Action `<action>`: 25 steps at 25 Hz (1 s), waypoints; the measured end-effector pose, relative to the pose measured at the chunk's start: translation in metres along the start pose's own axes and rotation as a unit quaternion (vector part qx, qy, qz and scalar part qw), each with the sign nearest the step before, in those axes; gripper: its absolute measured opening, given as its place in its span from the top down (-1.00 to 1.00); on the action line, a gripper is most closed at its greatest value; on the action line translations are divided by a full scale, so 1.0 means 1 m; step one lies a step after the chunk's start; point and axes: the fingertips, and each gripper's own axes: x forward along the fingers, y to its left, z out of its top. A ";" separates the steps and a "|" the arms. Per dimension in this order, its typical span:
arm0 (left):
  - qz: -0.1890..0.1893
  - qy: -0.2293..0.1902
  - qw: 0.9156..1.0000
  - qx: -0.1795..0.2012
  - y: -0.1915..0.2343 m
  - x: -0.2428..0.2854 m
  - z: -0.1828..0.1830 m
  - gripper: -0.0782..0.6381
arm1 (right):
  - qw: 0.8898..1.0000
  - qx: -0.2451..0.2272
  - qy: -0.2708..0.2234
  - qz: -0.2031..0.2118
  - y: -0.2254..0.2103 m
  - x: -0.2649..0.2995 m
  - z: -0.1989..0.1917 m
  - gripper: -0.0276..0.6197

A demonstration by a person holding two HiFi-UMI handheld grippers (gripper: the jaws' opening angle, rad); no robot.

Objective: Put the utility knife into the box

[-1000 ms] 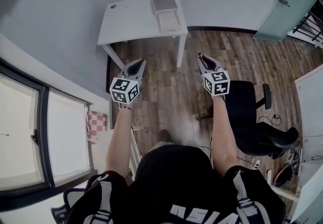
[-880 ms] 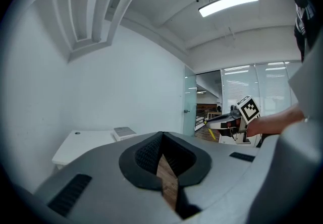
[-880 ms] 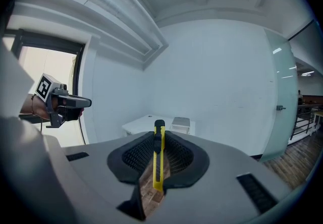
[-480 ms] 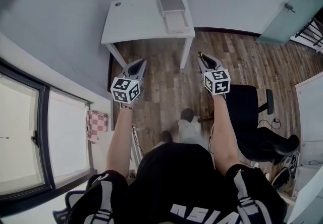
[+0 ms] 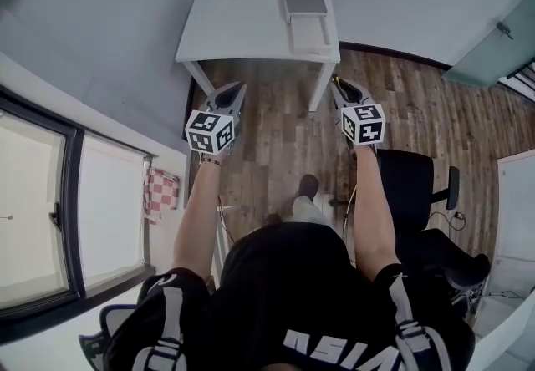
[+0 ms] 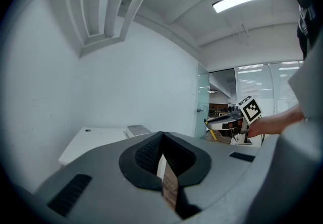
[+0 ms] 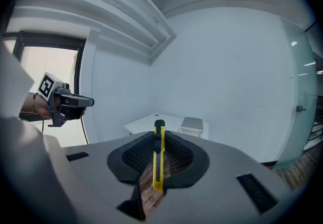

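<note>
Between the right gripper's (image 7: 158,136) jaws stands the yellow utility knife (image 7: 159,165), pinched upright with its black tip poking above them; ahead, well apart, the box (image 7: 193,125) sits on the white table (image 7: 140,124) against the wall; the left gripper (image 6: 162,138) is held alongside, jaws pressed together on nothing; both grippers hover over wood floor (image 5: 284,144), short of the table; a black chair (image 5: 410,194) stands at the person's right.
</note>
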 end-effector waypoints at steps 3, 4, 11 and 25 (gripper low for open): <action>0.006 0.003 1.000 0.001 0.013 0.027 0.007 0.71 | 1.000 -0.004 0.002 0.011 -0.017 0.026 0.008 0.67; 0.008 0.004 1.000 0.001 0.017 0.036 0.009 0.71 | 1.000 -0.005 0.003 0.014 -0.023 0.034 0.010 0.67; 0.020 0.013 1.000 -0.004 0.035 0.095 0.019 0.71 | 0.999 -0.001 0.008 0.035 -0.066 0.084 0.021 0.67; 0.028 0.033 0.999 -0.011 0.035 0.192 0.017 0.71 | 0.998 0.016 0.030 0.059 -0.144 0.132 -0.002 0.67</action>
